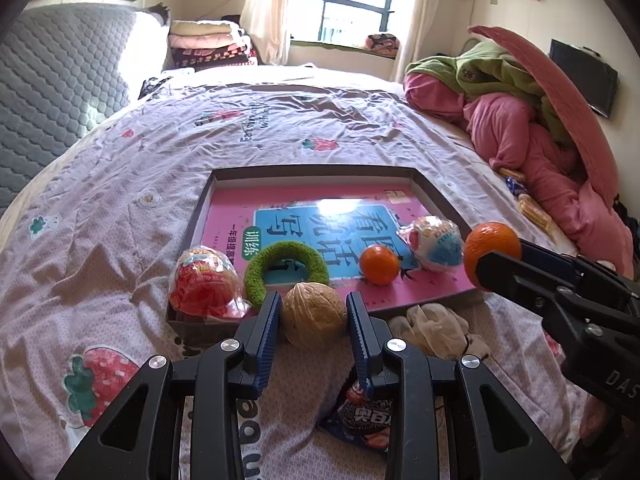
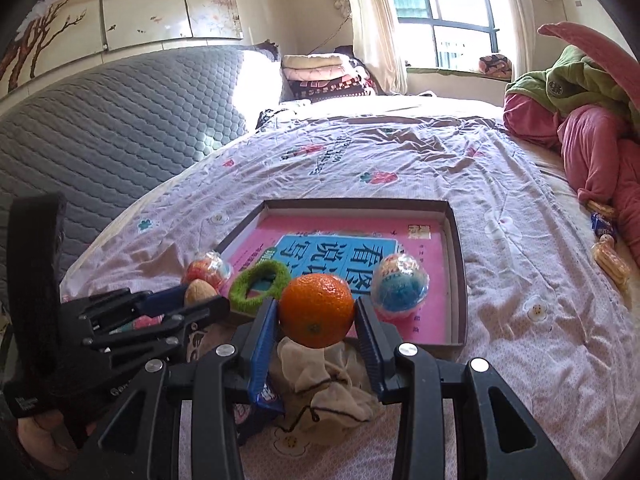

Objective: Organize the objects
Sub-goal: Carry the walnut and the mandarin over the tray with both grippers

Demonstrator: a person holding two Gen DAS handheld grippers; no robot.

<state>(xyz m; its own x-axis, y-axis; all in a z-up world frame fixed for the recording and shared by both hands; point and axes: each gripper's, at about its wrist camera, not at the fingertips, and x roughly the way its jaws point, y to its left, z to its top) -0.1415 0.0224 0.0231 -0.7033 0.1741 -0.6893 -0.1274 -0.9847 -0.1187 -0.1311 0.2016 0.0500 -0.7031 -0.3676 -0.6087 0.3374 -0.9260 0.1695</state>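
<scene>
Closest in, the left hand-held gripper [image 1: 314, 314] is clamped on a walnut [image 1: 315, 315], and the right hand-held gripper [image 2: 316, 312] is clamped on a big orange [image 2: 316, 310]. Both are held up off the bed [image 1: 120, 184], right at the near edge of the box lid [image 1: 312, 171]. Under them on the sheet: a crumpled beige cloth pouch [image 2: 332, 392] and a dark cookie packet [image 1: 366, 416].

Just past that, the lid holds a pink workbook [image 1: 352, 216] with 4 things already on it: a red wrapped ball [image 1: 202, 286], a green knitted ring [image 1: 286, 270], a smaller orange [image 1: 379, 265] and a blue wrapped ball [image 1: 434, 244]. Further off, a pile of pink bedding [image 1: 520, 140].

Looks like the carry-to-box step, 2 items at once. Next move, I'd guess: bring each one over a bare patch of the workbook and lower before letting go, since both are round and will probably roll.
</scene>
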